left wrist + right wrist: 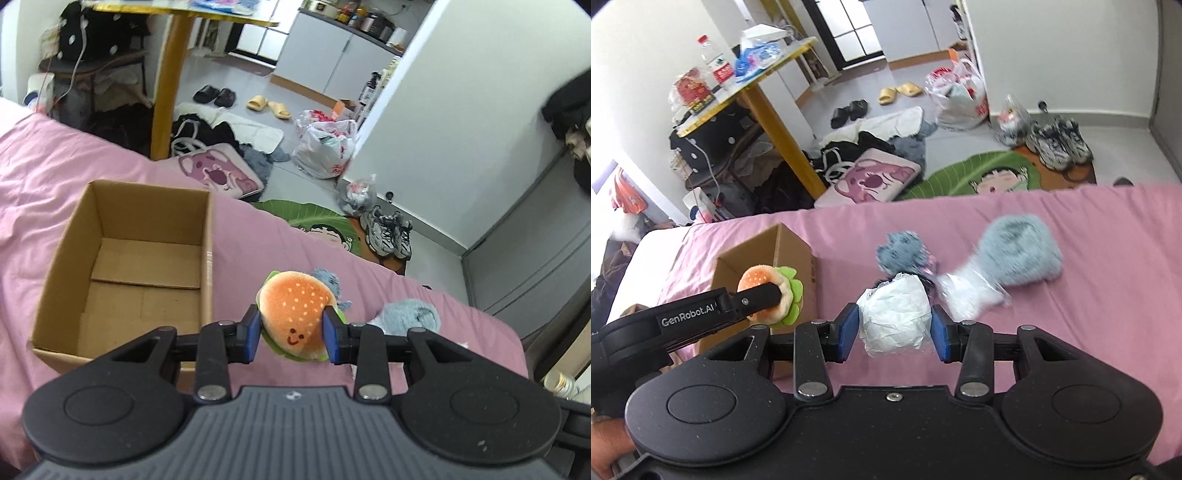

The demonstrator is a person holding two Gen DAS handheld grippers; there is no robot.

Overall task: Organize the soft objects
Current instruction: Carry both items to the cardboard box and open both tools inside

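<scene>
Pink bedsheet [110, 173], cluttered grey-floored room: left gripper [293, 332] clamping orange plush burger [295, 314] beside open brown cardboard box [66, 295]; right gripper [894, 328] squeezing white crinkled paper bundle [895, 317].

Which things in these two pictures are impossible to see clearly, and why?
- Right wrist view: pale blue furry item is motion-blurred; its kind is unclear.
- Right wrist view: cardboard box interior is hidden by the burger plush and left gripper.
- Left wrist view: small blue plush mostly sits behind the burger.
</scene>
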